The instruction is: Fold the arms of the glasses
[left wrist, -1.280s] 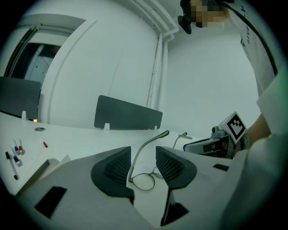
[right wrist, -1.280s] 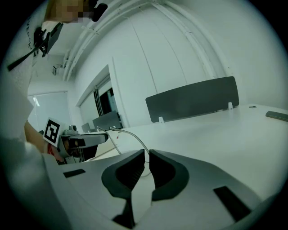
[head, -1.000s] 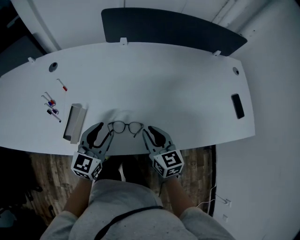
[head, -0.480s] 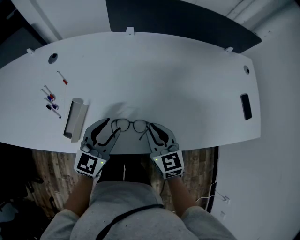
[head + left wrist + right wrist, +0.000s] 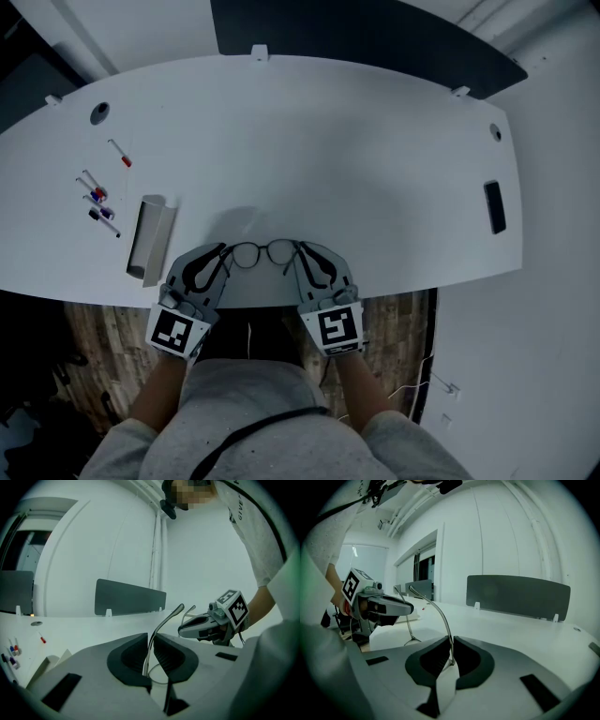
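Your thin, round-lensed wire glasses [image 5: 261, 253] were at the near edge of the smooth white desk [image 5: 356, 159], slim curved metal arms unfolded. Your left tongs [image 5: 221, 253] were closing on one arm, and your right tongs [image 5: 302, 251] pinched the other between dark pads.

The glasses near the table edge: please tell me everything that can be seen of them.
The glasses have two round lenses in a thin dark frame, metal by the look, with slim arms curved at the ends. Both arms are unfolded and rise upward, while the front seems to lie flat on the white table near its front edge. The left claw is closing with one arm between its jaws. The right claw is shut on the other arm.
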### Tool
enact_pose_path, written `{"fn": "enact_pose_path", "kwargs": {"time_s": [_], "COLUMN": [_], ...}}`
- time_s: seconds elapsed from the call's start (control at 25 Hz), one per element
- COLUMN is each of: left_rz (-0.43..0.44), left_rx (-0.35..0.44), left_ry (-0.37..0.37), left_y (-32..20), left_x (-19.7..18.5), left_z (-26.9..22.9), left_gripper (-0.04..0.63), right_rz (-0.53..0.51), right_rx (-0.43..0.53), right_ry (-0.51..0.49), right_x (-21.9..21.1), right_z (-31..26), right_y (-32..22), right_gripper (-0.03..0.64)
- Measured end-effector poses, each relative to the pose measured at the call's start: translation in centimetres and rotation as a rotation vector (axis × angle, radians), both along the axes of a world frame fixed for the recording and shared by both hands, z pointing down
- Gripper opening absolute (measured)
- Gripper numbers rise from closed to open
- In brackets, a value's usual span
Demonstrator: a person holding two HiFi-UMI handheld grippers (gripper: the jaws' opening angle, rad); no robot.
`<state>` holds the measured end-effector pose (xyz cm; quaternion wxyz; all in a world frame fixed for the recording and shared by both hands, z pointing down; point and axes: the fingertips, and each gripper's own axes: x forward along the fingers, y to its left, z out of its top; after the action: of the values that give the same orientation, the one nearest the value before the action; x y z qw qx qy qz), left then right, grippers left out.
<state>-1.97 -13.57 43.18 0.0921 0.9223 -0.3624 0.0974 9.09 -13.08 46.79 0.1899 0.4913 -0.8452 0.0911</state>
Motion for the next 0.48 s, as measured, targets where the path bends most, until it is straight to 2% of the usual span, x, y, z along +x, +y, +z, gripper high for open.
{"fn": "enact_pose_path", "kwargs": {"time_s": [0.16,0.48], "left_rz": [0.014,0.014], "left_rx": [-0.004,-0.012], "left_ry": [-0.006,0.009], "left_y": [0.4,0.4], "left_x": [-0.3,-1.0], "left_z": [0.3,0.3], "left_gripper": [0.044,0.044], "right_rz": [-0.047,-0.135], "right_rx": [0.050,0.083], "right_ry": [0.097,0.280], "right_x": [-0.6,-2.6], "right_z": [-0.1,0.5], "right_y": [-0.2,0.1], "right_gripper": [0.035,0.035]}}
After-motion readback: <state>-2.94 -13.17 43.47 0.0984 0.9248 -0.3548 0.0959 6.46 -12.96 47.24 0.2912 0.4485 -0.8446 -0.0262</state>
